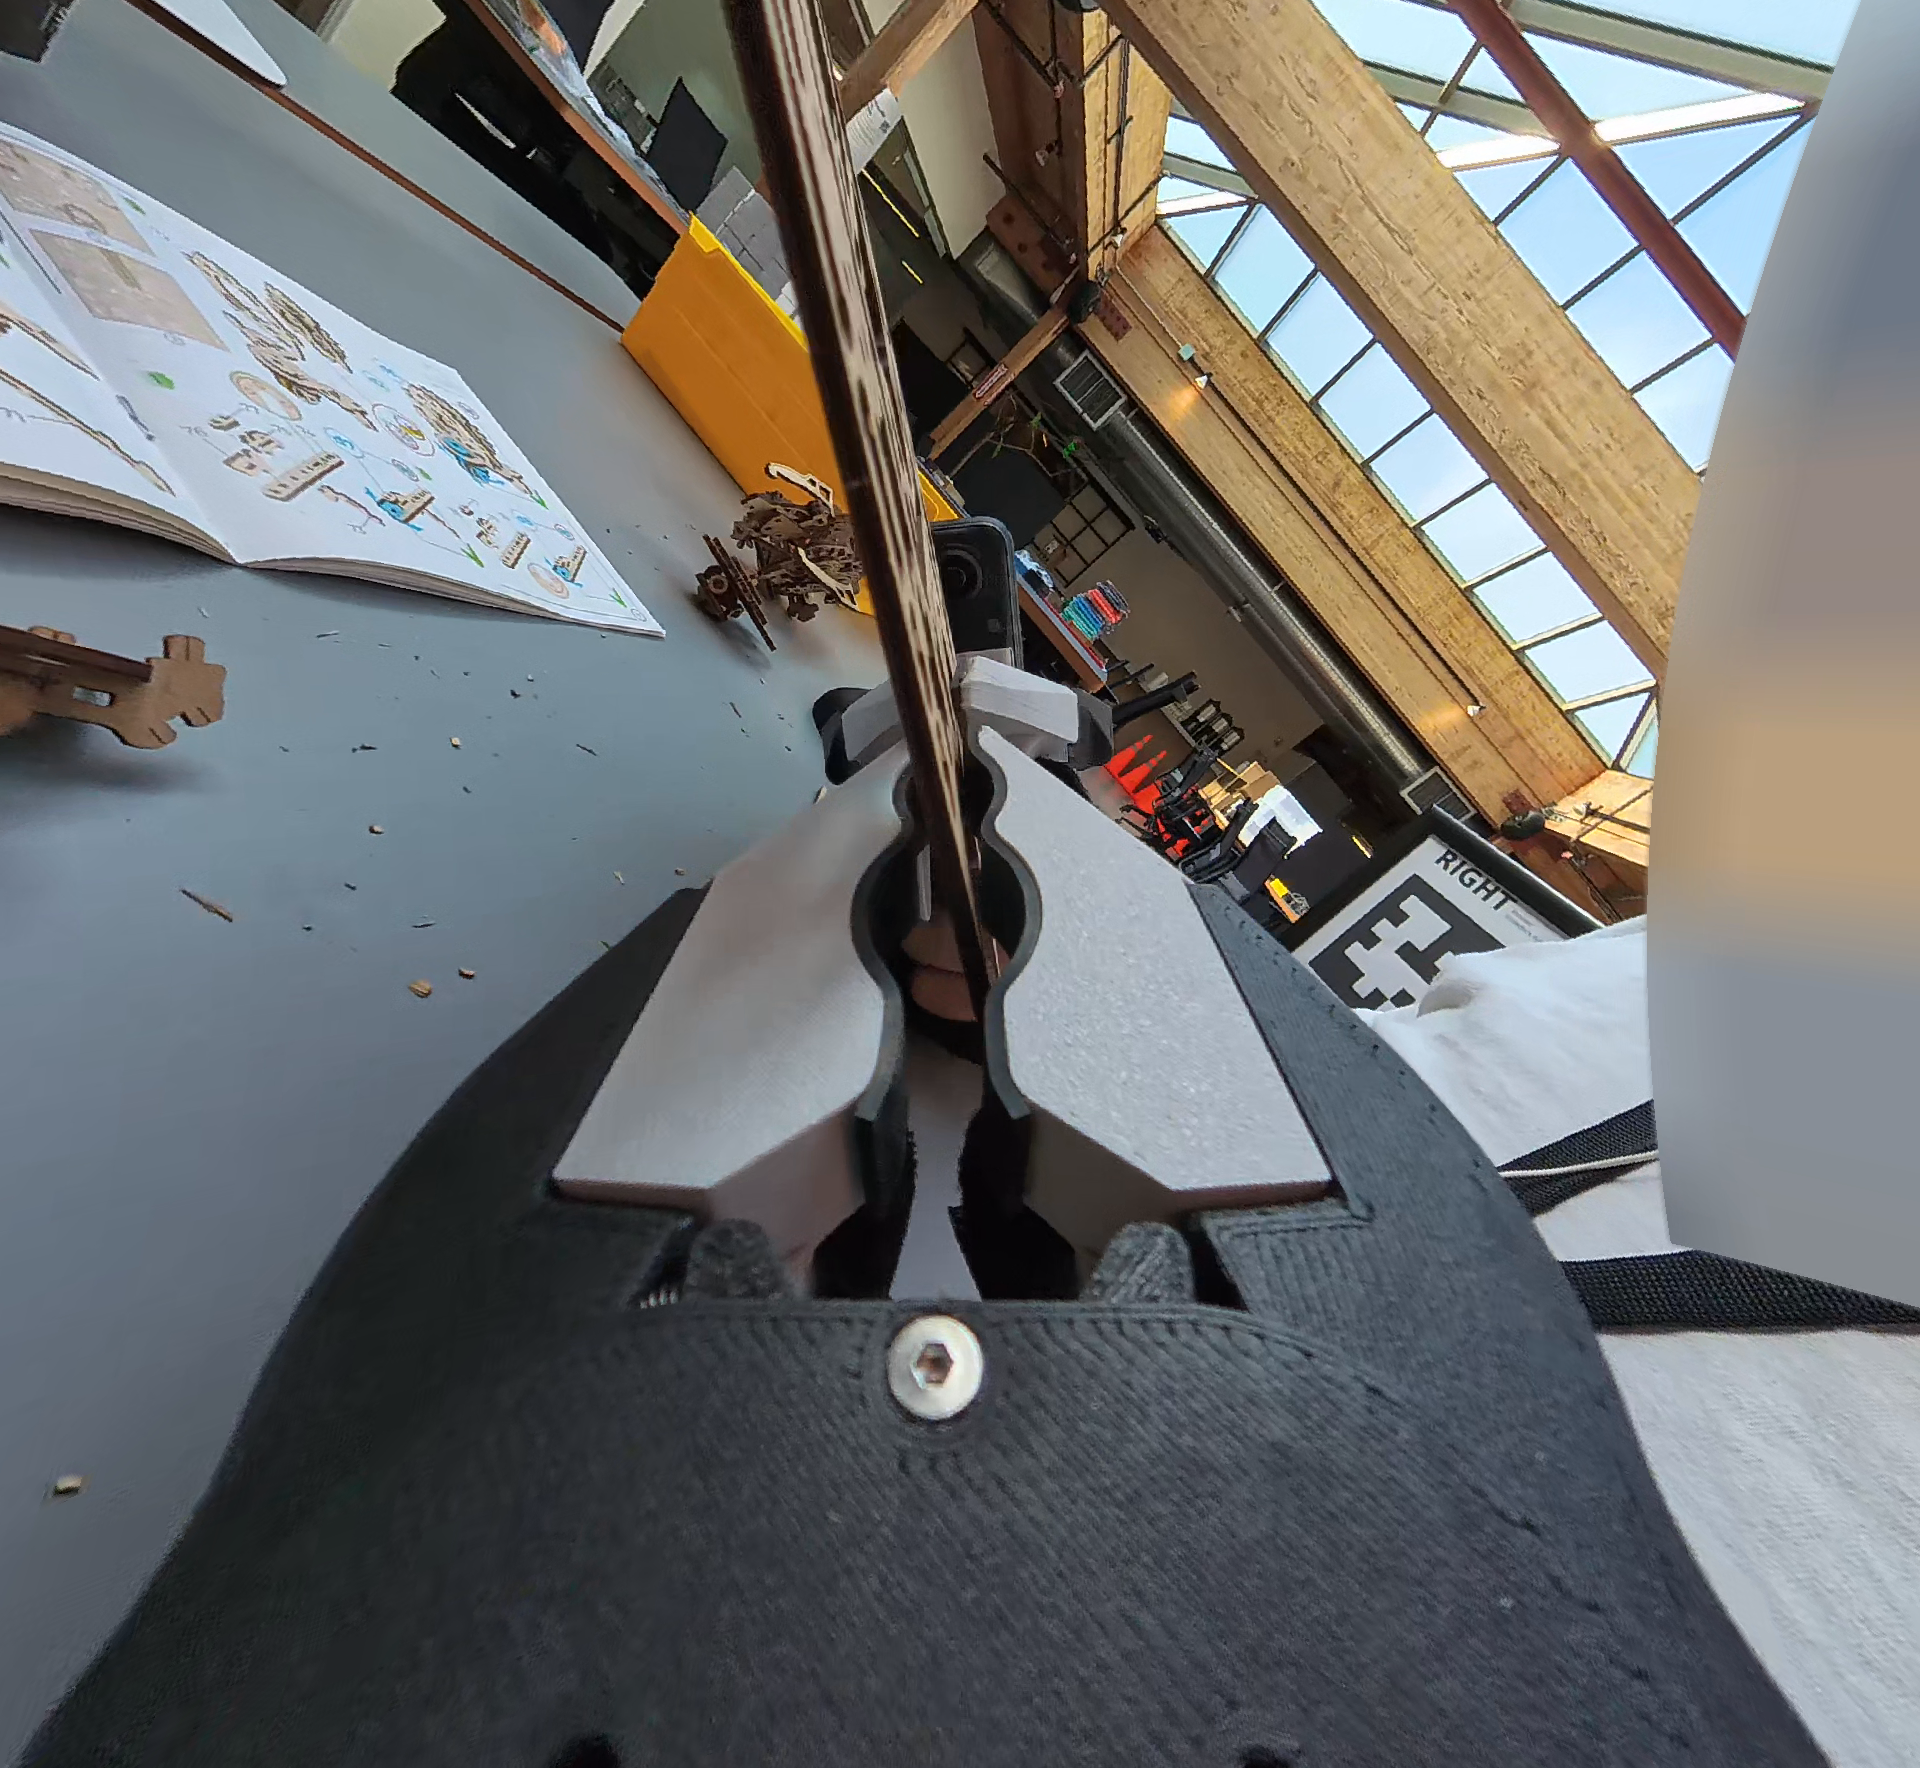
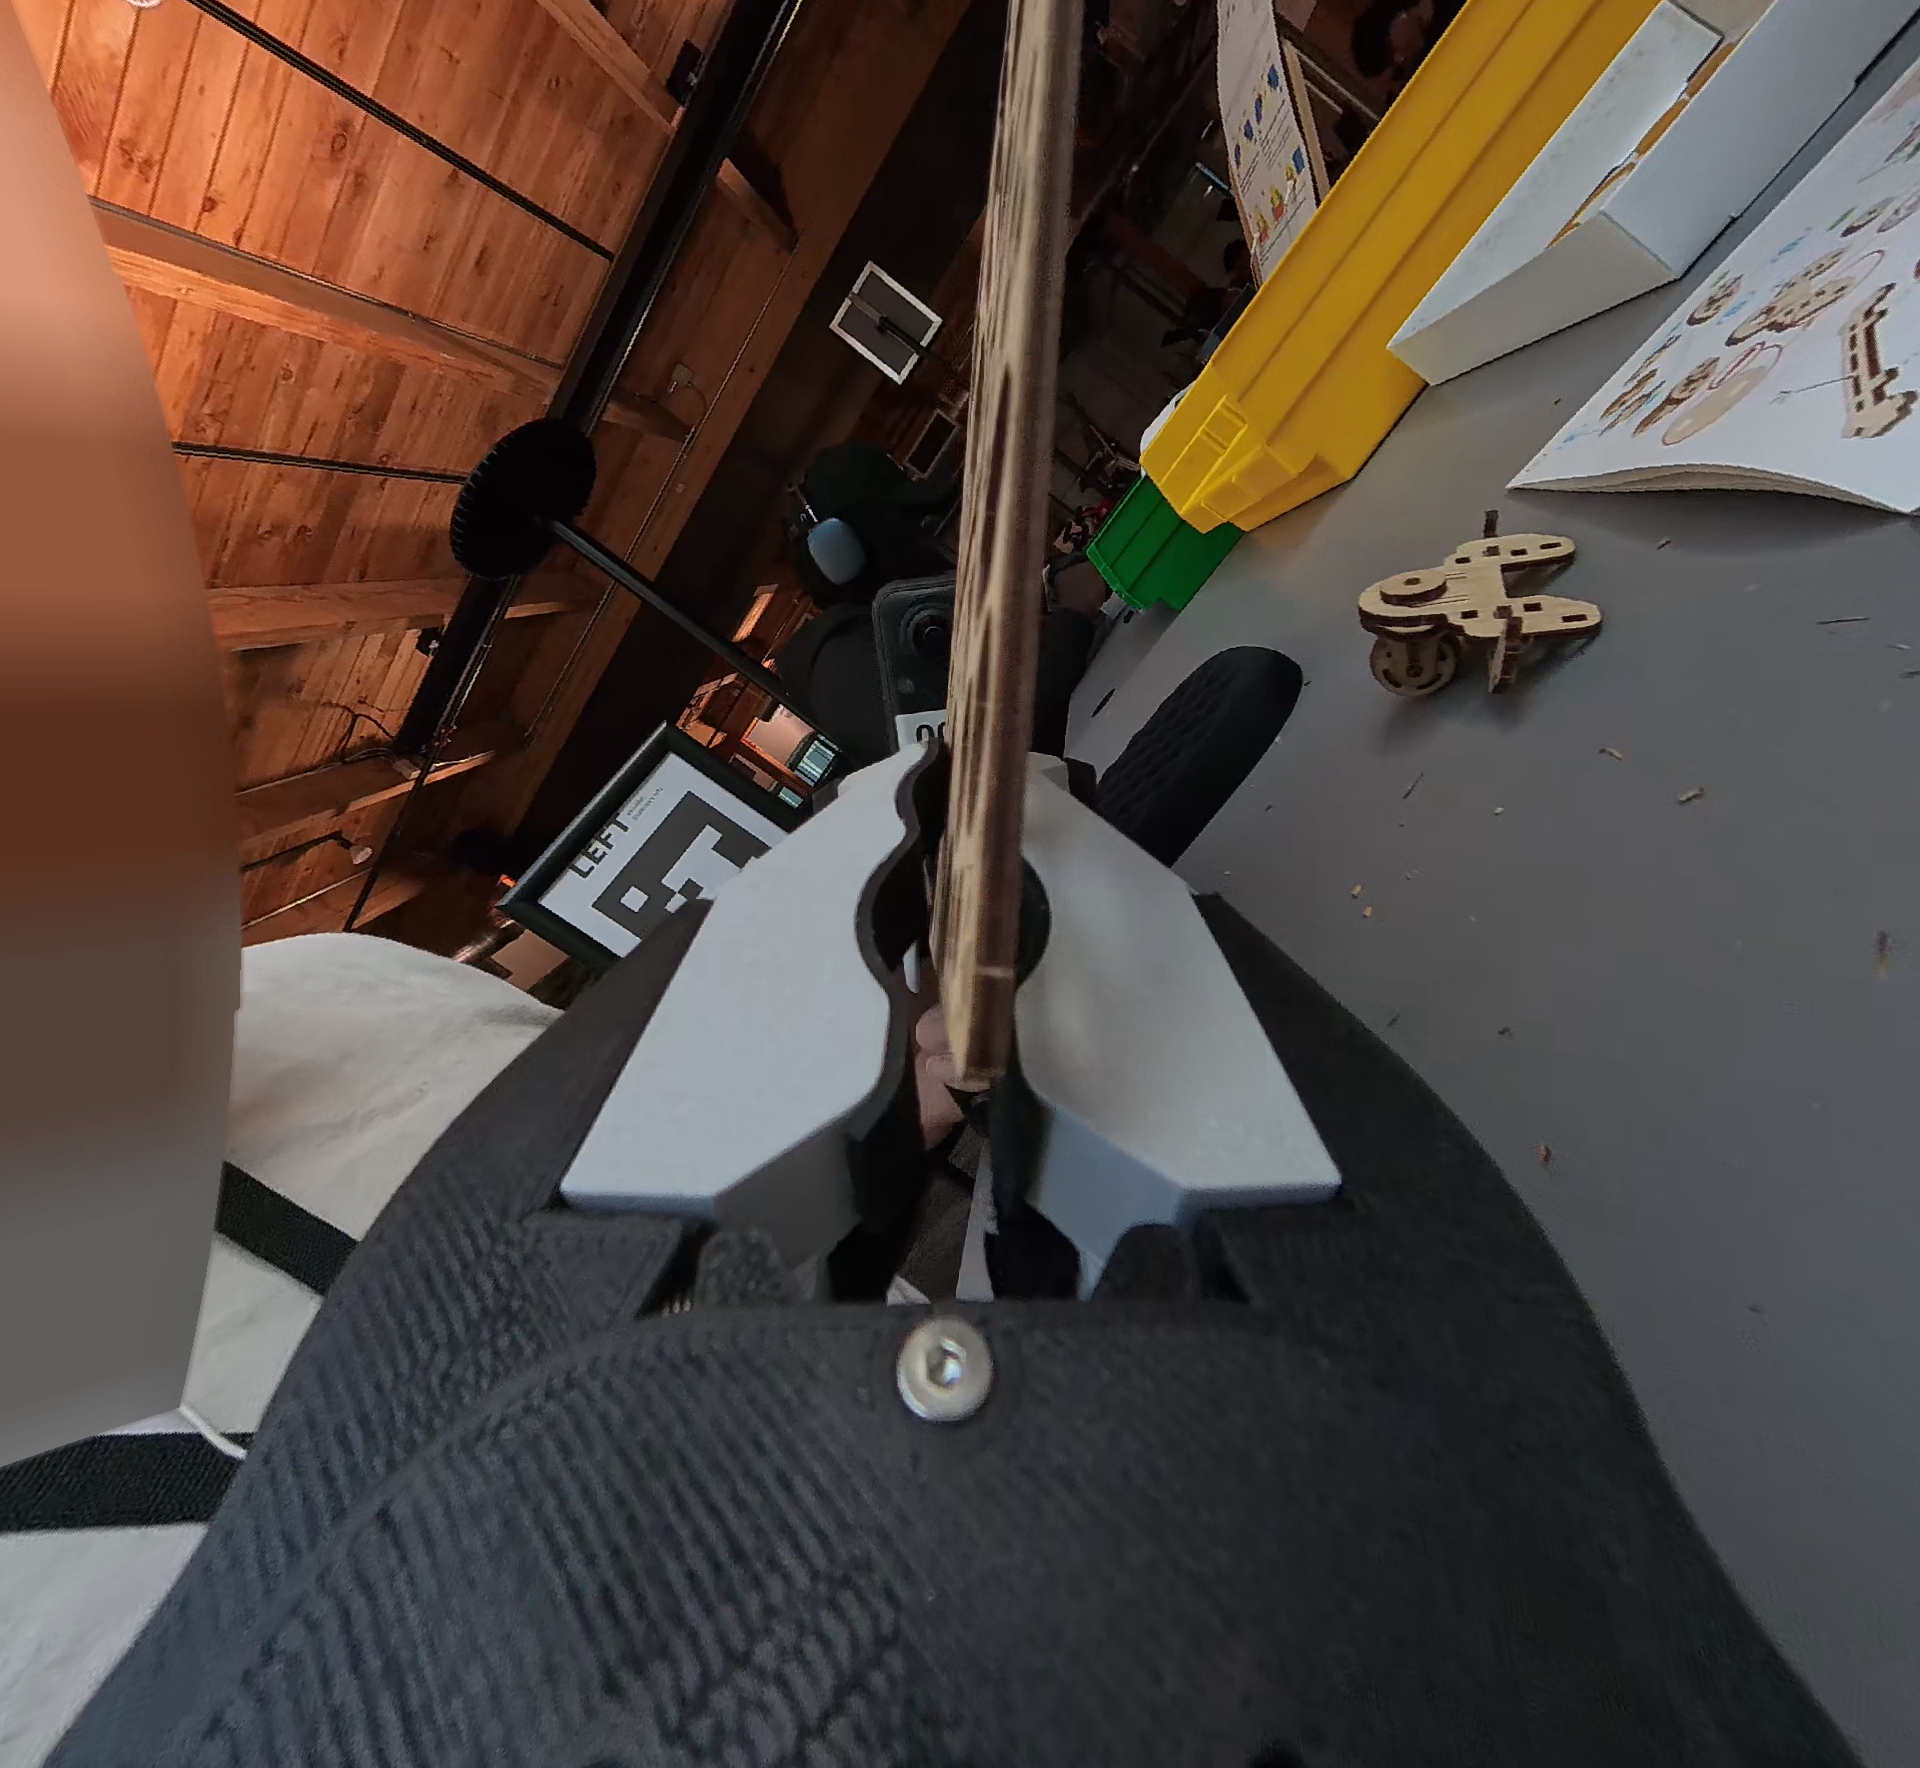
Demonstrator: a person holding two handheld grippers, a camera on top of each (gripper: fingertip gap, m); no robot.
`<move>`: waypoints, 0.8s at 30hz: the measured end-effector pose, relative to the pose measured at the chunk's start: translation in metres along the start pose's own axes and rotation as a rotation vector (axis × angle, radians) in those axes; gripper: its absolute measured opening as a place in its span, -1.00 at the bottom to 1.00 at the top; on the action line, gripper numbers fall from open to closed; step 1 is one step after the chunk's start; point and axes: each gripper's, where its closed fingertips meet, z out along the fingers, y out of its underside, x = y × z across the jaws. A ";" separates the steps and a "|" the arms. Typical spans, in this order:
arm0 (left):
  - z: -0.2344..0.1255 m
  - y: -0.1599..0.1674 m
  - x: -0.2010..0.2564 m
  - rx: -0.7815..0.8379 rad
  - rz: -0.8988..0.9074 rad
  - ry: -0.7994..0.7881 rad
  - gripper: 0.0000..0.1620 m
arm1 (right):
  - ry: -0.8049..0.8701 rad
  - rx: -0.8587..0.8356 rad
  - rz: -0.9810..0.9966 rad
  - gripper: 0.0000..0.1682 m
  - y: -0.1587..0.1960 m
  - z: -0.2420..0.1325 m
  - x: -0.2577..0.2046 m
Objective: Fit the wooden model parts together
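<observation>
Both grippers are shut on one thin laser-cut wooden sheet, seen edge-on and held in the air above the grey table (image 1: 416,835). In the left wrist view the sheet (image 1: 831,264) runs from the top down into my left gripper (image 1: 945,762); the right gripper's fingers (image 1: 1023,705) clamp it just beyond. In the right wrist view the sheet (image 2: 1023,316) passes through my right gripper (image 2: 982,773), with the left gripper's black body (image 2: 1195,742) behind it. A small wheeled wooden assembly (image 2: 1475,606) and a darker wooden assembly (image 1: 790,560) lie on the table.
An open instruction booklet (image 1: 260,368) lies on the table, also in the right wrist view (image 2: 1766,368). Another wooden part (image 1: 114,690) lies at the left. A yellow bin (image 2: 1403,264), a green bin (image 2: 1153,544) and a white box (image 2: 1662,160) line the far edge. Wood chips are scattered about. My left and right fingertips are right by each other.
</observation>
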 end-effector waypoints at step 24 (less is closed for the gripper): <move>-0.007 0.002 -0.006 -0.014 0.071 -0.066 -0.99 | 0.050 -0.058 -0.031 -0.99 0.007 0.000 0.007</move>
